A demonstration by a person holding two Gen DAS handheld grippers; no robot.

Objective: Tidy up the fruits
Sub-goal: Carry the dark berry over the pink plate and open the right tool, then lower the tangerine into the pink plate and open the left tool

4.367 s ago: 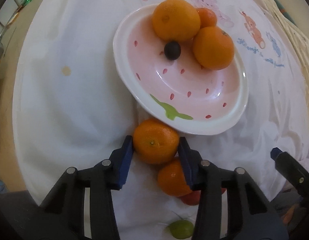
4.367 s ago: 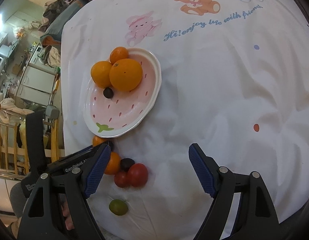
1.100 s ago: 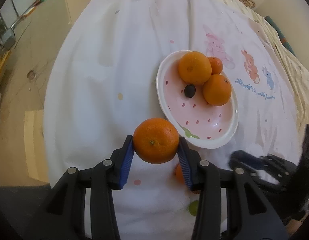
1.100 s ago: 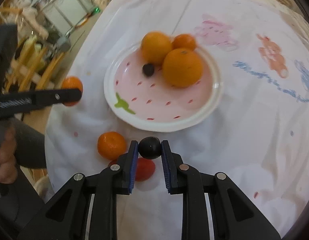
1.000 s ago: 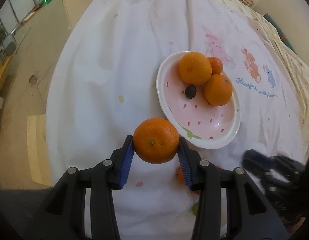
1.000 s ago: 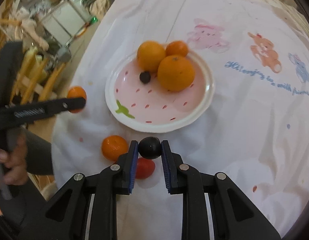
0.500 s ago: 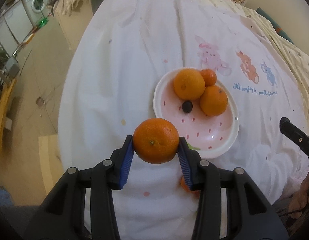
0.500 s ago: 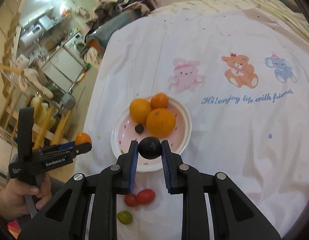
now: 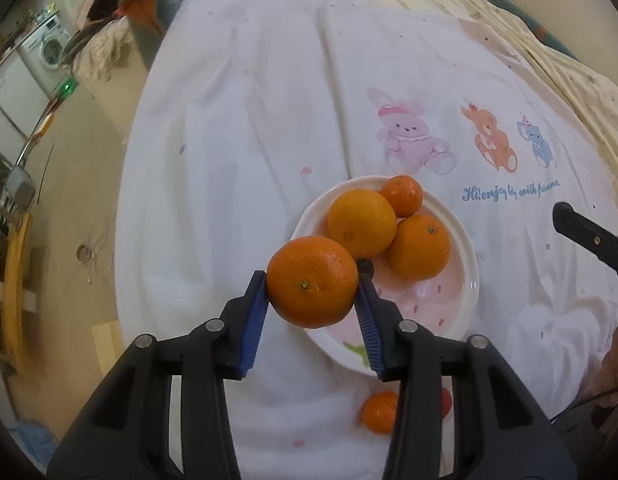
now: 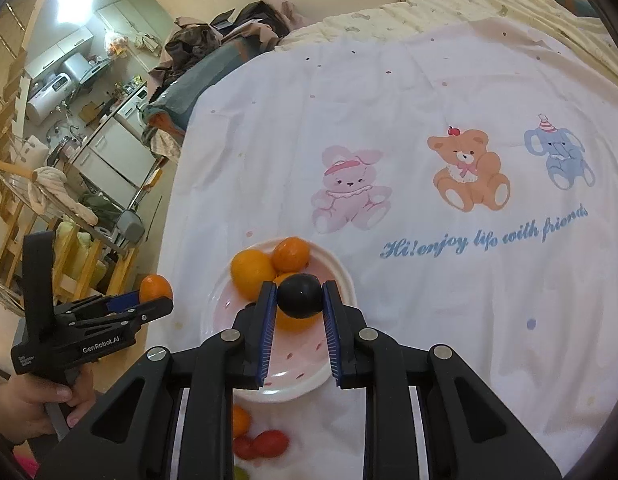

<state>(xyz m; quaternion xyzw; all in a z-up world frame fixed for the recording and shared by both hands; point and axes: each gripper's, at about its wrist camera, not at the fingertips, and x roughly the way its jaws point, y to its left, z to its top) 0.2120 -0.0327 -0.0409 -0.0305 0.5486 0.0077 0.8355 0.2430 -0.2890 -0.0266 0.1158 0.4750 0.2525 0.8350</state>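
Note:
My left gripper (image 9: 312, 286) is shut on a tangerine (image 9: 312, 281) and holds it in the air just left of the pink strawberry plate (image 9: 467, 292). The plate holds two oranges (image 9: 362, 222), a small tangerine (image 9: 402, 195) and a dark plum (image 9: 365, 267). My right gripper (image 10: 299, 298) is shut on a dark plum (image 10: 299, 295), held high above the plate (image 10: 345, 276). The left gripper (image 10: 149, 300) also shows in the right wrist view with its tangerine (image 10: 155, 287).
On the white cartoon tablecloth (image 9: 269, 120), near the plate's front edge, lie a tangerine (image 9: 379, 412), red tomatoes (image 10: 265, 444) and a green fruit (image 10: 239, 472). The table edge and floor are to the left (image 9: 69, 240). Kitchen shelves stand beyond (image 10: 69, 120).
Both grippers rose and pulled back from the table with their fruit. The left gripper swung right, so its tangerine now overlaps the plate's left rim in view.

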